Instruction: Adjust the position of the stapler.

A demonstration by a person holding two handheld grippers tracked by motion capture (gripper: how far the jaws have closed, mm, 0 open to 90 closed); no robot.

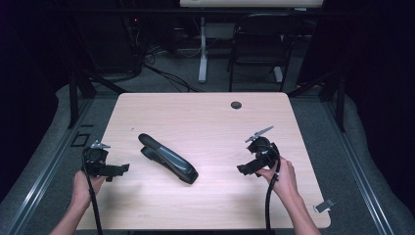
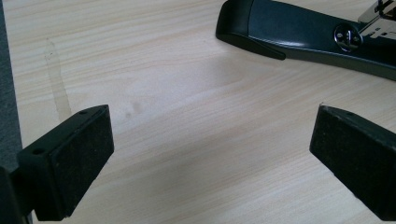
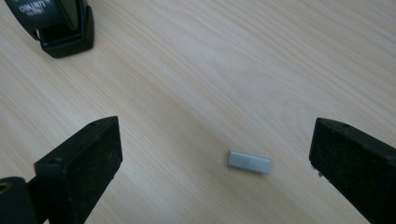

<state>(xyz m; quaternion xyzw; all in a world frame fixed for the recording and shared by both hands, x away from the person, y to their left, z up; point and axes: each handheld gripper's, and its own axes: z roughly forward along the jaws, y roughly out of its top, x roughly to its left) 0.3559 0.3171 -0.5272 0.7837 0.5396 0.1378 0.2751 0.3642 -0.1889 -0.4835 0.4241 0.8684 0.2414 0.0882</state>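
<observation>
Down at the near edge, a hand grips each tool, both hovering just over the pale wood-grain surface [image 1: 205,112]. The left claw [image 1: 117,170] sits at the near left corner, jaws spread wide with nothing between them but bare wood. The right claw [image 1: 243,169] is out on the near right side, jaws also spread wide, and between them in the right gripper view lies a small silver-grey block of staples [image 3: 250,161], flat on the surface, closer to one jaw but touching neither. A bit farther in, between the two claws, lies the long black desk stapler [image 1: 168,158], slanting from far left to near right, its near end towards the right claw. At the far edge, a small dark round cable hole [image 1: 236,105] sits in the surface.
</observation>
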